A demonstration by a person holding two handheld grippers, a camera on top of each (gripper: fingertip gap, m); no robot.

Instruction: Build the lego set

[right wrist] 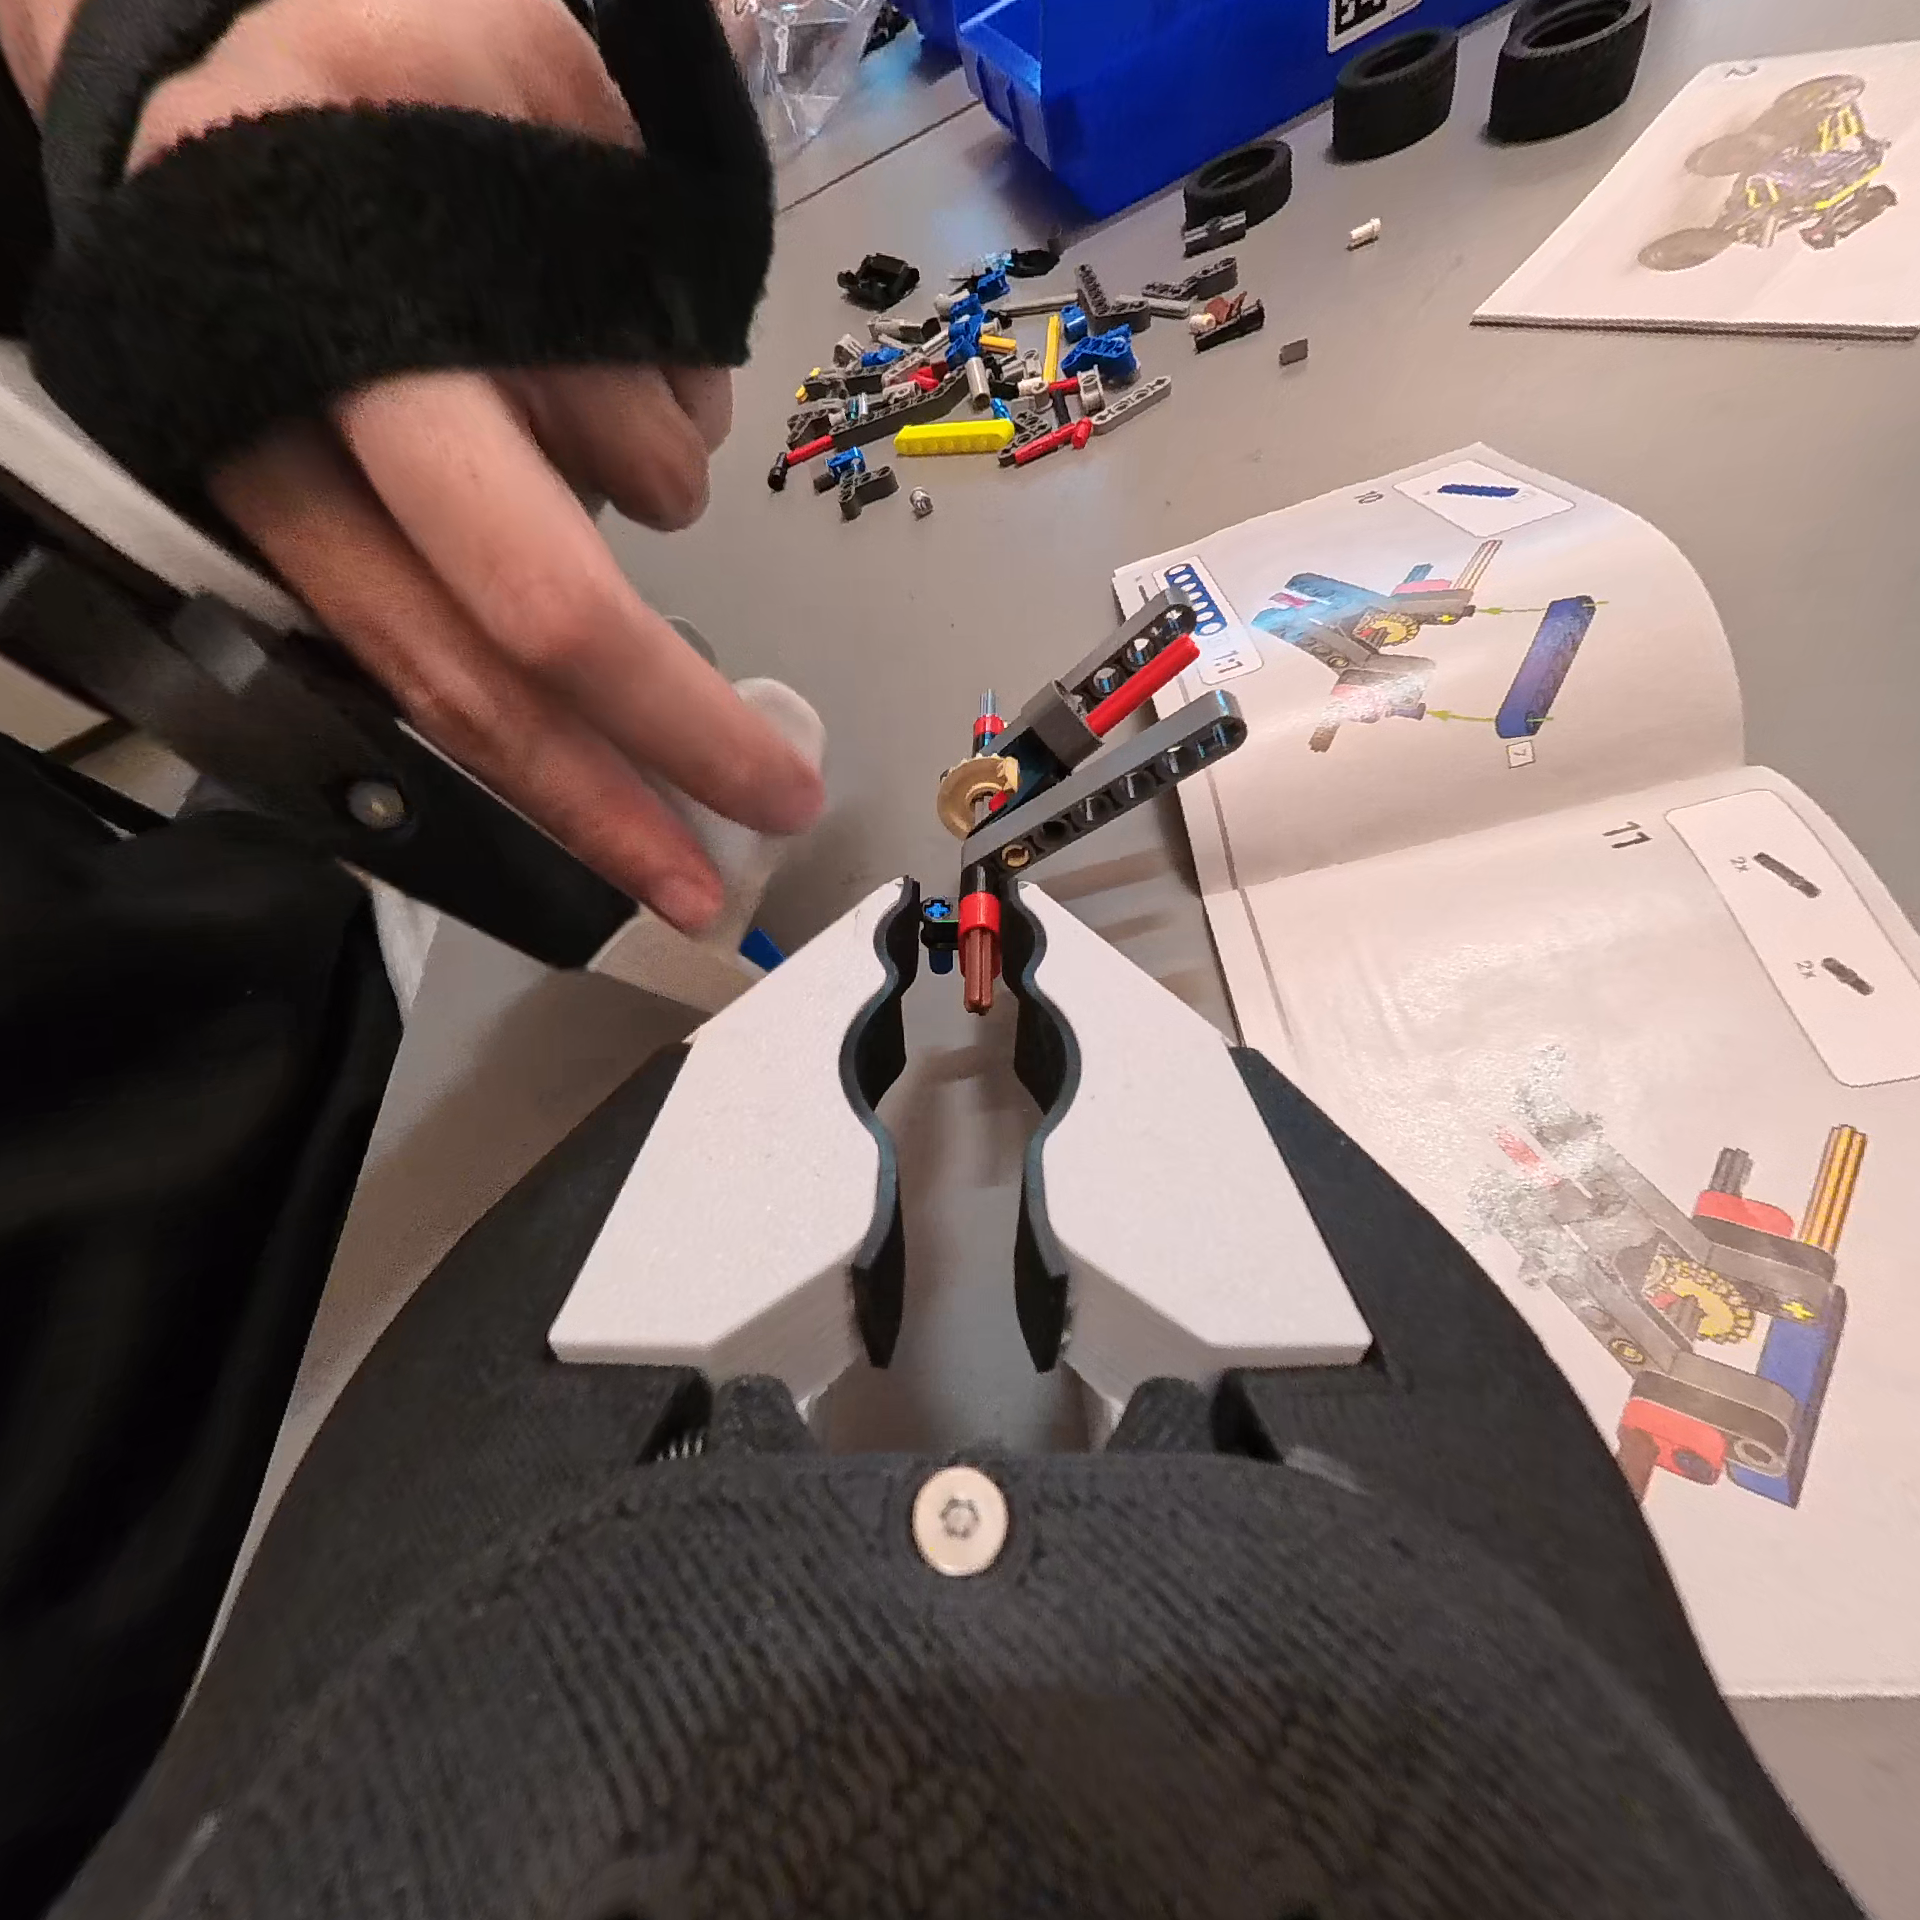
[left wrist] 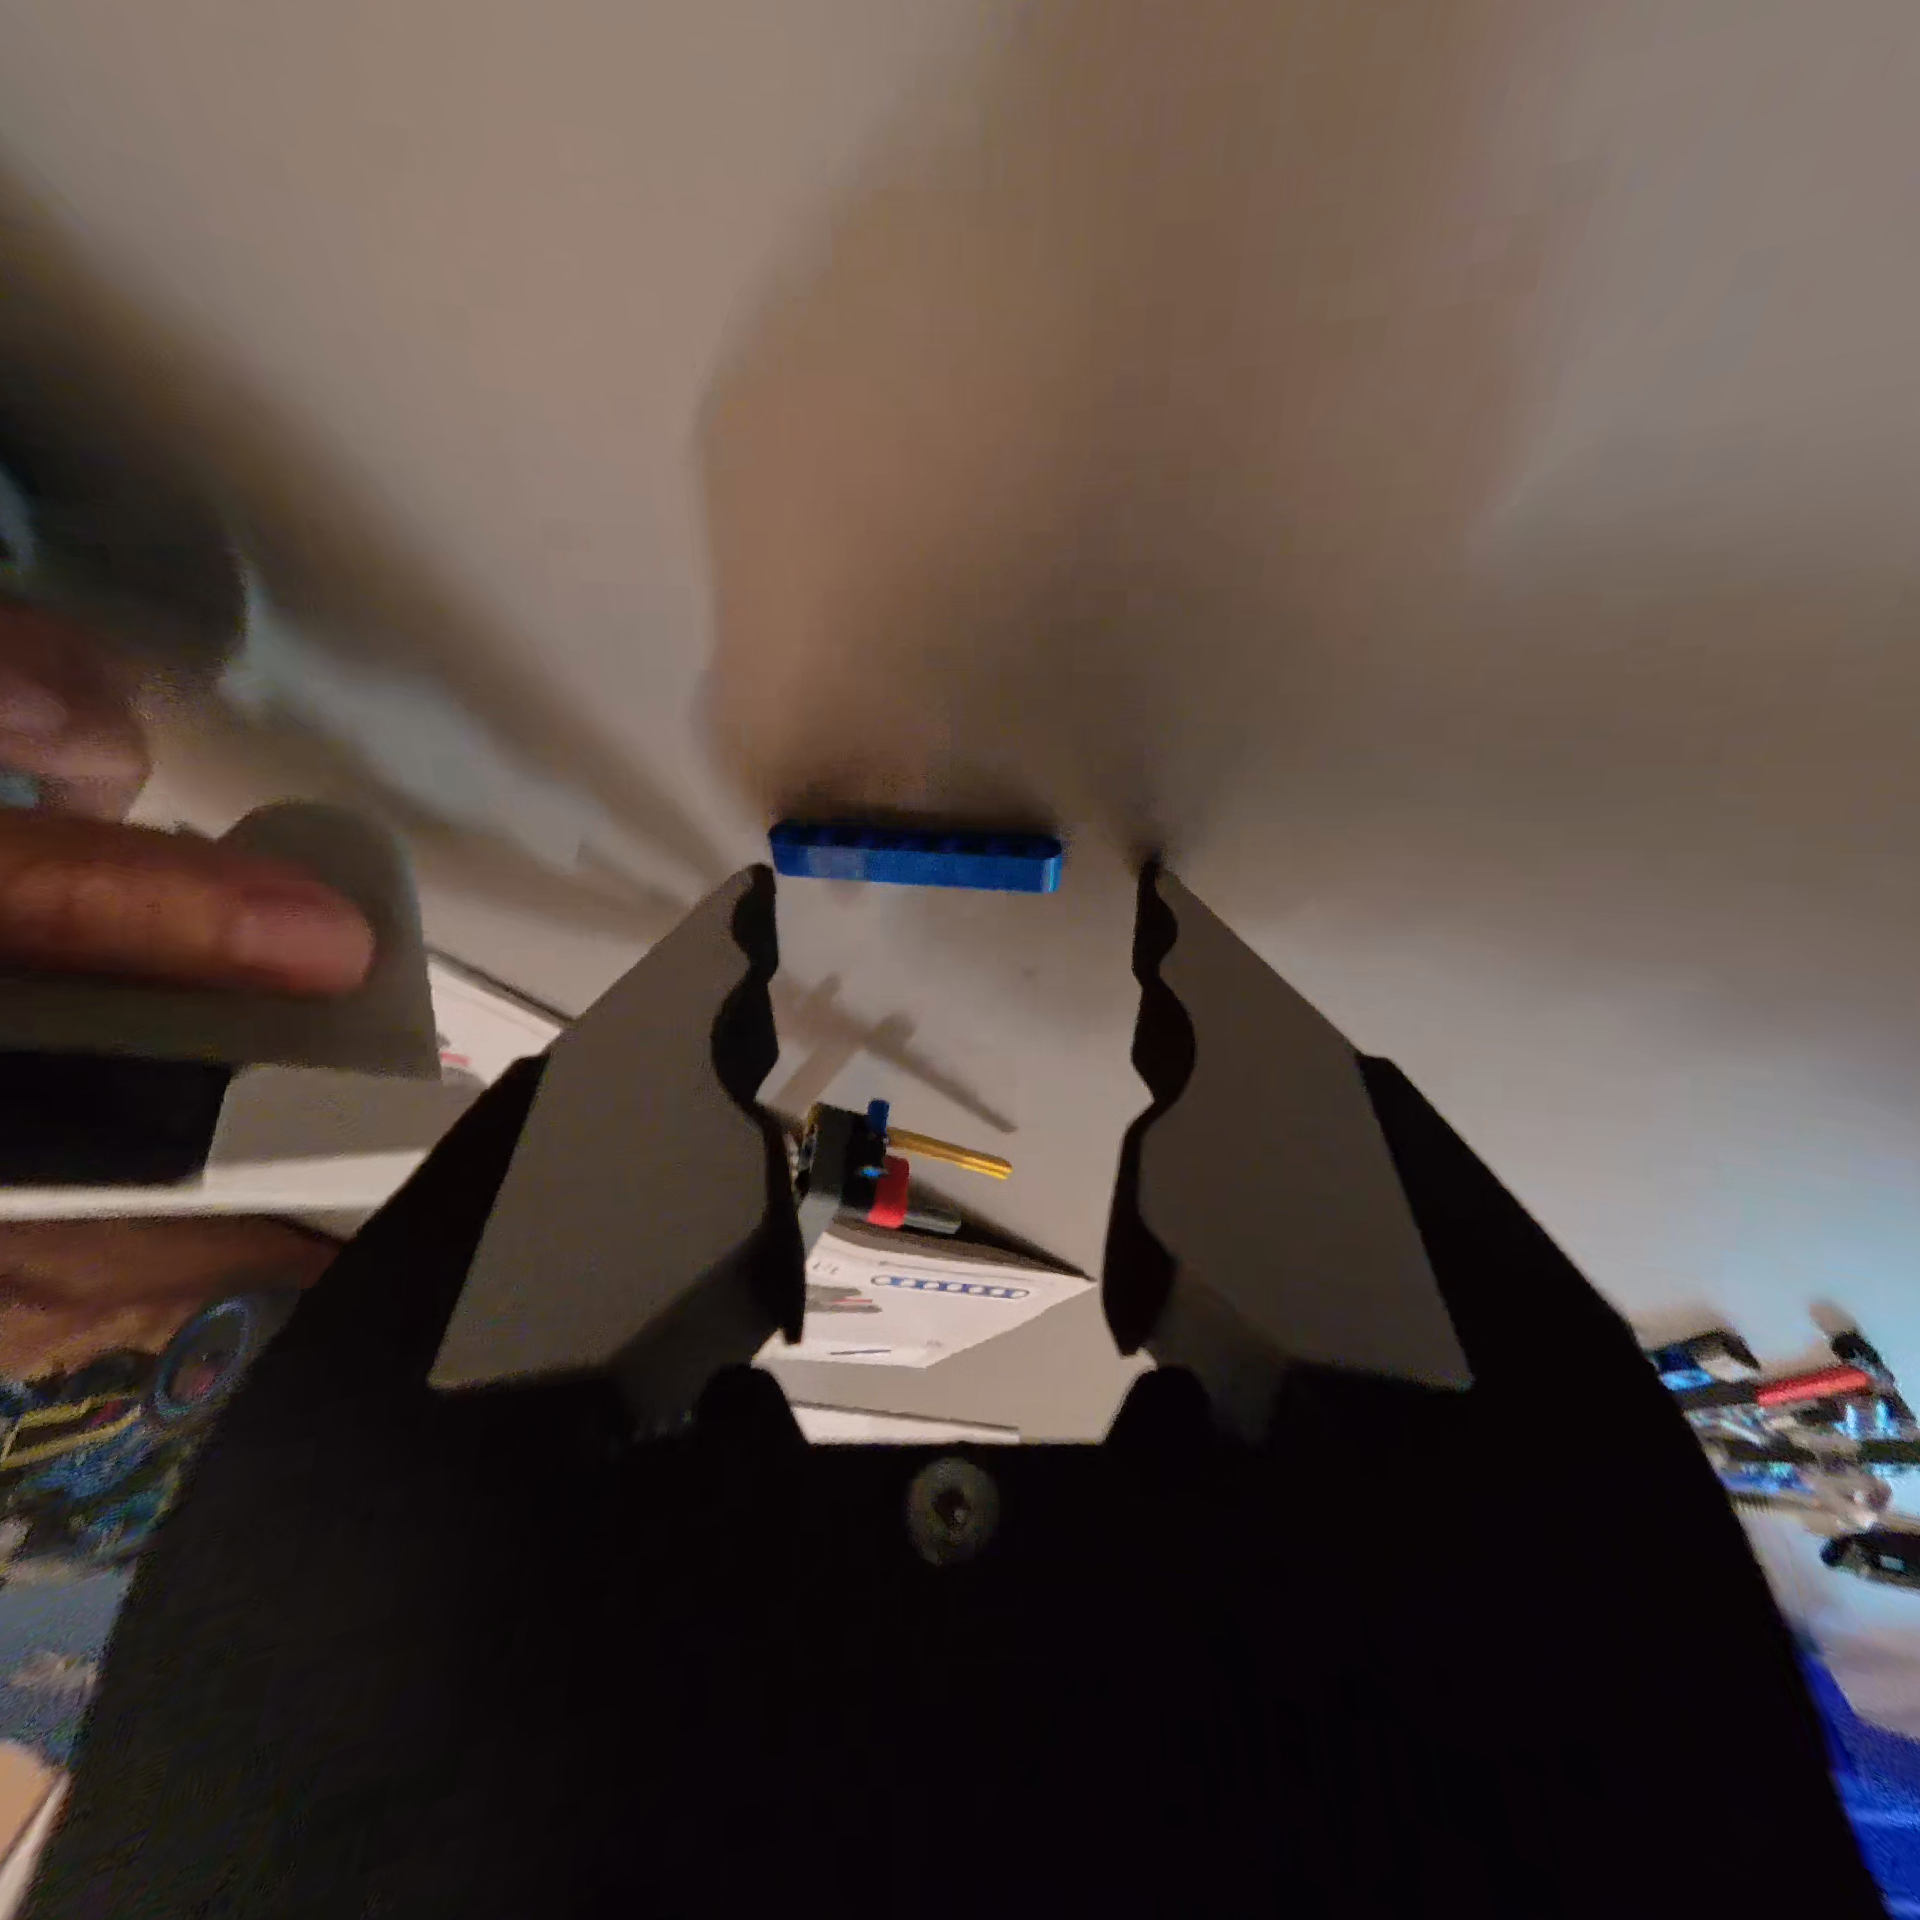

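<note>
In the left wrist view my left gripper [left wrist: 956, 883] is open, pointing down at the grey table. A blue beam [left wrist: 914, 857] lies crosswise just beyond its fingertips, its left end near the left tip; the picture is blurred. In the right wrist view my right gripper [right wrist: 961, 899] is shut on the lower end of a small assembly [right wrist: 1101, 748] of dark grey beams, a tan gear and red axles, holding it at its red bush and brown axle. The same assembly [left wrist: 894, 1164] shows between my left gripper's fingers. A blue end [right wrist: 764, 945] pokes out by the left gripper's white finger [right wrist: 727, 831].
An open instruction booklet [right wrist: 1455, 831] lies right of the assembly, a second booklet [right wrist: 1745, 208] farther back. A pile of loose parts [right wrist: 966, 384], black tyres [right wrist: 1392, 94] and a blue bin [right wrist: 1143, 83] lie at the back. A strapped hand [right wrist: 468, 416] holds the left gripper.
</note>
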